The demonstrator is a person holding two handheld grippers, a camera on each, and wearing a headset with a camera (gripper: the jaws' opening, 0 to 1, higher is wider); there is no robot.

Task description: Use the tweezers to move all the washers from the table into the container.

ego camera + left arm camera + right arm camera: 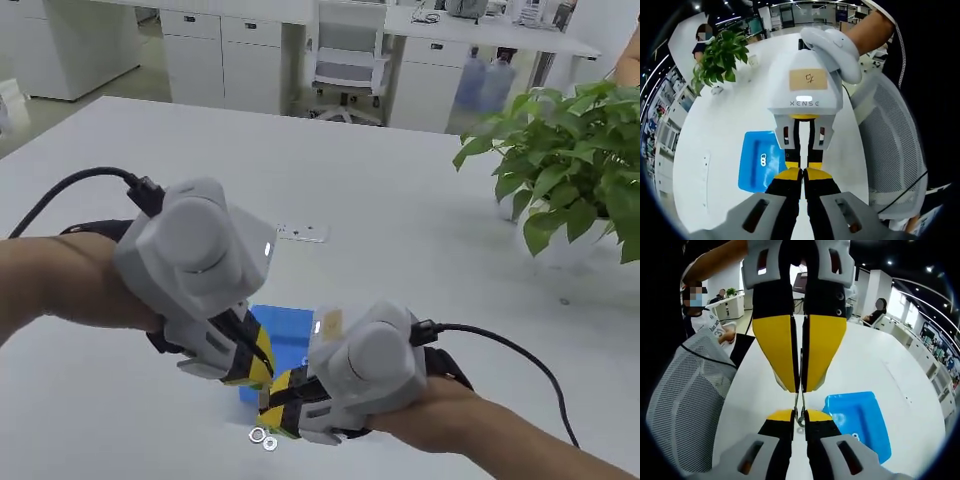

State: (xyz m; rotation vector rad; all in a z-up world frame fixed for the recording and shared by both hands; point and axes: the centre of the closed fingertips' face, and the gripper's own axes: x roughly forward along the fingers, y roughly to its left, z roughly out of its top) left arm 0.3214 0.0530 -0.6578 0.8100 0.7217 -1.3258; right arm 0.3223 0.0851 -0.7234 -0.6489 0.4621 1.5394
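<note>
Facing grippers: left gripper (262, 368) and right gripper (283, 398), jaws nipping one tweezers (799, 390).
Container (756, 162): just beside tips.
Washers (264, 438): near table (400, 220) edge.

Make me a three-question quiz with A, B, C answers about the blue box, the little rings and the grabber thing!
1. Where is the blue container? A on the white table; B on a chair; C inside the plant pot.
2. How many washers lie on the table beside it in the head view? A none; B two; C six.
3. How do the right gripper's jaws stand? A wide open; B shut on the tweezers; C shut on a leaf.

Answers: 1 A, it rests flat on the table. 2 B, two small rings lie by its near edge. 3 B, the thin metal tweezers sit between the closed yellow tips.
</note>
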